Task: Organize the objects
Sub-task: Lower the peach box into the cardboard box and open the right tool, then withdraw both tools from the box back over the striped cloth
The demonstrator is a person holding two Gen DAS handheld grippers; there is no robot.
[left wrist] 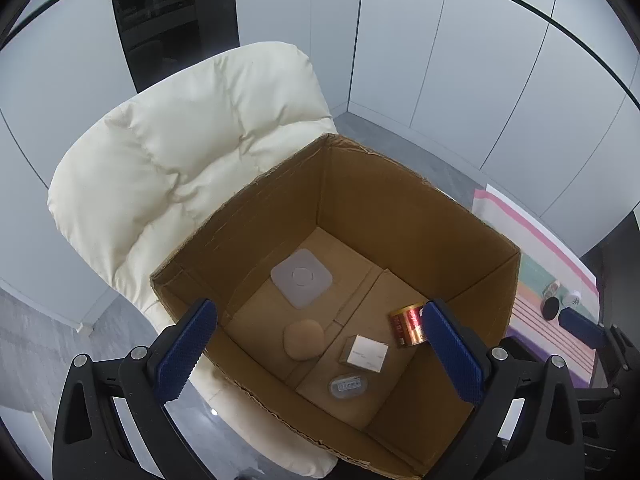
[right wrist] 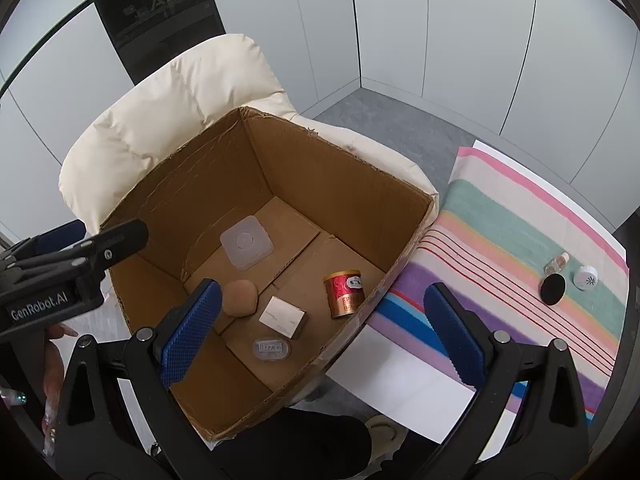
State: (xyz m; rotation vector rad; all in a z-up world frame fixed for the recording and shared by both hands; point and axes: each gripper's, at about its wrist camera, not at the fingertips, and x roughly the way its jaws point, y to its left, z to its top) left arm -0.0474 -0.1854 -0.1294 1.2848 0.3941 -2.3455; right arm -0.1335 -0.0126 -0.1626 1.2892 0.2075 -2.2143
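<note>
While both grippers, left gripper (left wrist: 320,354) and right gripper (right wrist: 324,334), hang wide open and empty over the brown cardboard box (right wrist: 404,248), a between-picks step seems in hand; next, the right should reach far right for the black round disc (right wrist: 553,289) on the striped cloth (right wrist: 500,216).

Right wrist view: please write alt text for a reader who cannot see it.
An open cardboard box on a cream chair holds a red-gold can, lying on its side, and four small items. The open right gripper hovers above; three small toiletries lie on a striped cloth.
</note>
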